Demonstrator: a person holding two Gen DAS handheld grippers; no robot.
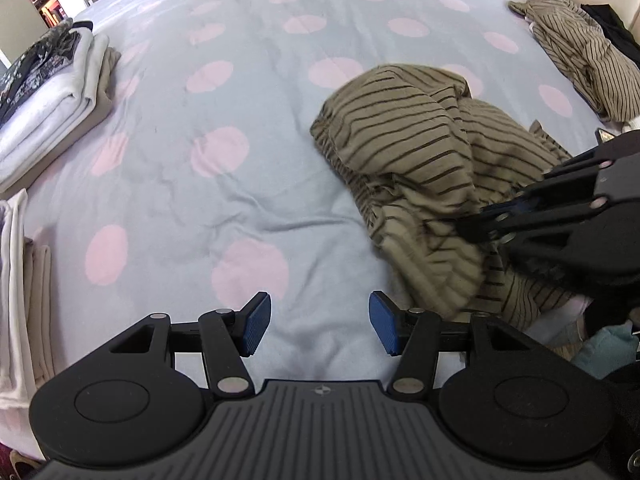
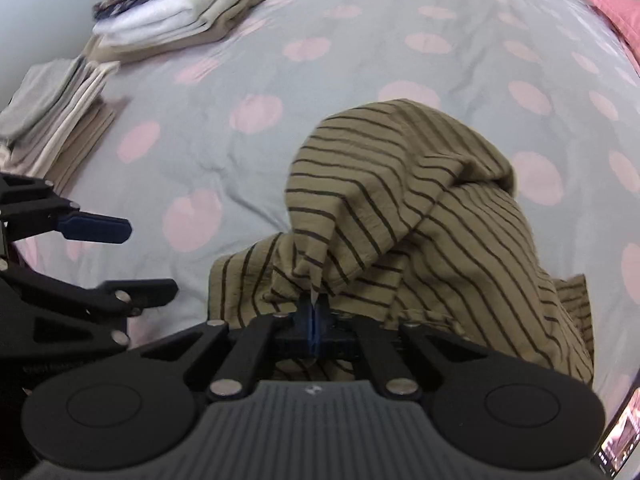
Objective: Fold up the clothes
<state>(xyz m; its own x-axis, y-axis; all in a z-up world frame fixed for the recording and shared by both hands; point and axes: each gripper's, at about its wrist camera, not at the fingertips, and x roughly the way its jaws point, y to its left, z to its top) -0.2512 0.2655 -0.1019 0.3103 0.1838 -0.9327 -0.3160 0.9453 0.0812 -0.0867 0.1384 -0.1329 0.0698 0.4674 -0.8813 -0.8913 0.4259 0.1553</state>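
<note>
One crumpled olive striped garment (image 2: 420, 208) lies on the polka-dot bedspread (image 1: 224, 152), heaped toward the near right side of the bed. Right gripper (image 2: 314, 320): jaws clenched on a pinched fold of the garment's near edge, cloth tenting up from the pads. Left gripper (image 1: 318, 326): jaws released, nothing between the blue pads, hovering over bare bedspread just left of the garment.

Handling estimate: thin, crinkled woven cloth; light, limp, not fragile, not slippery against the ribbed pads. It will drape and sag from a single pinch, so a second hold is wanted, probably on a hem or corner on the near left side; the exact edge is buried in folds and cannot be made out.

Folded stacks (image 2: 180, 12) sit at the far left.

No brand, label or legible writing seen on the garment.
</note>
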